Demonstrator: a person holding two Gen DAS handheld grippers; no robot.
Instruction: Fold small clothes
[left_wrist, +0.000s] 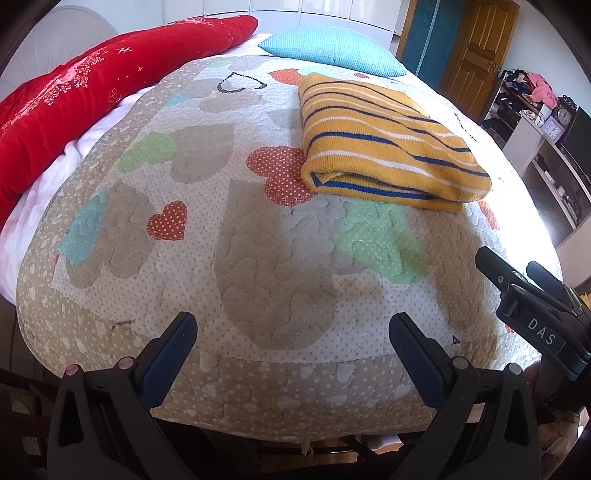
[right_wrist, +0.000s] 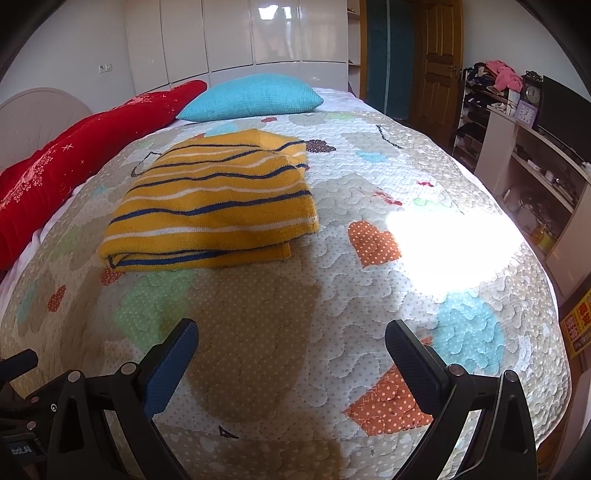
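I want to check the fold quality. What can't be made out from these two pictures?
- yellow striped garment: inner layers and underside, both views, hidden by its own top layer.
- heart quilt: pattern washed out by sun glare, right wrist view.
- clock faces: too small to read.

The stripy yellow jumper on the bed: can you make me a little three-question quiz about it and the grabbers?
1. True or false: the jumper lies folded on the quilt.
2. Which cushion lies beyond the jumper? A) blue cushion B) green cushion C) black cushion
3. Fill in: the left gripper and right gripper are both ____ and hold nothing.

Key: 1 true; 2 A; 3 open.
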